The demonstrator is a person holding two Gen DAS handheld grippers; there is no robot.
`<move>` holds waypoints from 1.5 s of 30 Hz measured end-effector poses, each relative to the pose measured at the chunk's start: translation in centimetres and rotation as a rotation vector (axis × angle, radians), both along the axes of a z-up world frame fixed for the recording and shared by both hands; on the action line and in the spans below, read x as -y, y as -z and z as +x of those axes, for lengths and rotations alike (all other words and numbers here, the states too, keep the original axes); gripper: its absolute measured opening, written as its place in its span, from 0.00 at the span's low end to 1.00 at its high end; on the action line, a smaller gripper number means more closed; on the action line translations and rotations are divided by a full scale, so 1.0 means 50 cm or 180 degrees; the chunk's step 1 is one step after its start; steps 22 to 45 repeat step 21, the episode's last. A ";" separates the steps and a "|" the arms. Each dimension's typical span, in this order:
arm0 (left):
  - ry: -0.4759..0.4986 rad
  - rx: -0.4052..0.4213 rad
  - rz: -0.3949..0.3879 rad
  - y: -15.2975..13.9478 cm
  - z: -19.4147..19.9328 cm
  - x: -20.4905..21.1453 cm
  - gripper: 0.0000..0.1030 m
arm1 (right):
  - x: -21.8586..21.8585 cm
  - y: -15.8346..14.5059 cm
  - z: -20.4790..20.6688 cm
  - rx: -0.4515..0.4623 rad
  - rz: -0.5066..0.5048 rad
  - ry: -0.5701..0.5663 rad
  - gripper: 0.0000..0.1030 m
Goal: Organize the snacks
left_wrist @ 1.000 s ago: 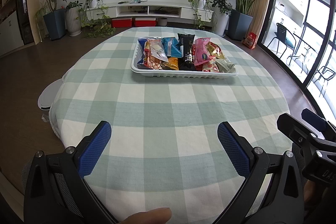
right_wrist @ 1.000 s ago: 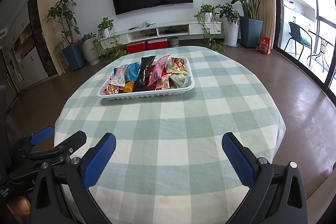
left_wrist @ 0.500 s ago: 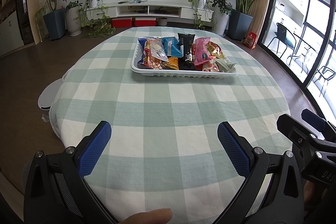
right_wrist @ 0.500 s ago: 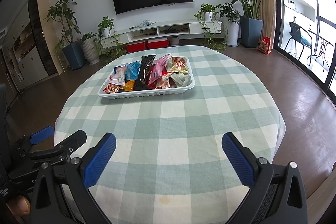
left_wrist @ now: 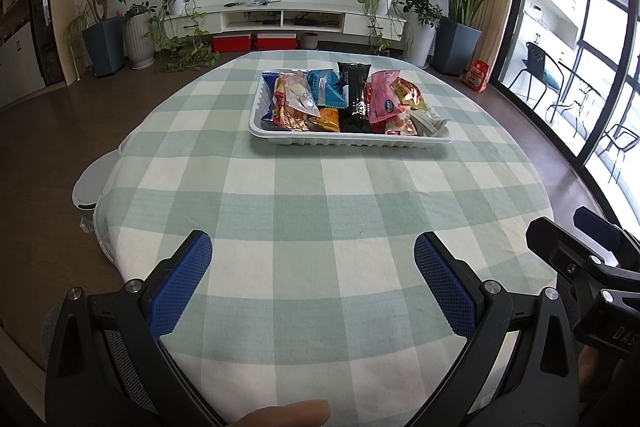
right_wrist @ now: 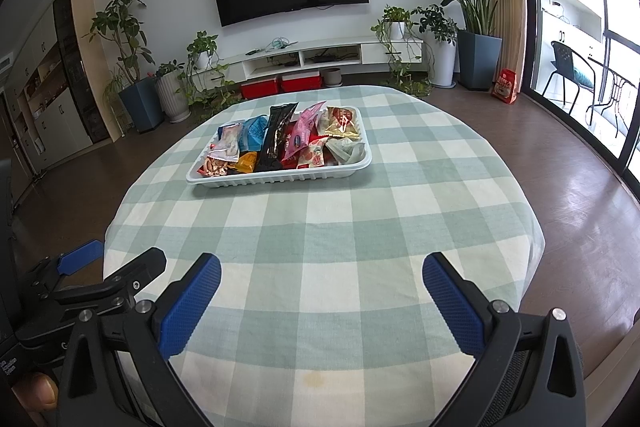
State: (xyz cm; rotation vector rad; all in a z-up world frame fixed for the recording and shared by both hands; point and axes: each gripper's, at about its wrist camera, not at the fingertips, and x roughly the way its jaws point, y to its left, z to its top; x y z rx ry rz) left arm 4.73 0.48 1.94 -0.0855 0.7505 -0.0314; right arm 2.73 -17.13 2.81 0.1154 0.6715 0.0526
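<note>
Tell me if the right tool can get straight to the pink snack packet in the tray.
Probably yes. The right tool is open and holds nothing, only bare checked tablecloth lies between, and the pink snack packet sits on top of the pile in the white tray.

right gripper (left_wrist: 592,251) body: "DAS", perhaps cut off; snack packets (left_wrist: 344,99): unreadable

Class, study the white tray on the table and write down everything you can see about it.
The white tray is a shallow rectangle that looks like thin plastic, with a ribbed outer wall and a flat rolled rim. It lies level on the green-and-white checked tablecloth, past the table's middle, far from both open claws. Snack packets fill it in an overlapping heap, several leaning above the rim, among them a black packet and a pink packet. Nothing else touches it.
</note>
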 end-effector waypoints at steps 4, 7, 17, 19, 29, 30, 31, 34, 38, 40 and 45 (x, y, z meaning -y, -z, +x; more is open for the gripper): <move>-0.0002 0.0001 0.0001 -0.001 -0.001 0.000 1.00 | 0.000 -0.001 -0.001 0.0000 0.0001 0.0001 1.00; 0.0001 -0.0001 0.0001 -0.001 -0.001 0.000 1.00 | 0.000 -0.002 -0.001 -0.0001 0.0000 0.0000 1.00; -0.0021 0.0080 0.0110 0.002 -0.003 0.004 1.00 | 0.000 -0.003 -0.002 -0.0011 0.0010 -0.0002 1.00; -0.0035 0.0140 0.0130 0.001 -0.006 0.002 1.00 | 0.000 -0.004 -0.002 -0.0010 0.0004 0.0004 1.00; -0.0038 0.0174 0.0145 0.001 -0.008 -0.001 1.00 | -0.001 -0.001 -0.004 -0.0014 -0.0001 0.0006 1.00; -0.0038 0.0174 0.0145 0.001 -0.008 -0.001 1.00 | -0.001 -0.001 -0.004 -0.0014 -0.0001 0.0006 1.00; -0.0038 0.0174 0.0145 0.001 -0.008 -0.001 1.00 | -0.001 -0.001 -0.004 -0.0014 -0.0001 0.0006 1.00; -0.0038 0.0174 0.0145 0.001 -0.008 -0.001 1.00 | -0.001 -0.001 -0.004 -0.0014 -0.0001 0.0006 1.00; -0.0038 0.0174 0.0145 0.001 -0.008 -0.001 1.00 | -0.001 -0.001 -0.004 -0.0014 -0.0001 0.0006 1.00; -0.0038 0.0174 0.0145 0.001 -0.008 -0.001 1.00 | -0.001 -0.001 -0.004 -0.0014 -0.0001 0.0006 1.00; -0.0038 0.0174 0.0145 0.001 -0.008 -0.001 1.00 | -0.001 -0.001 -0.004 -0.0014 -0.0001 0.0006 1.00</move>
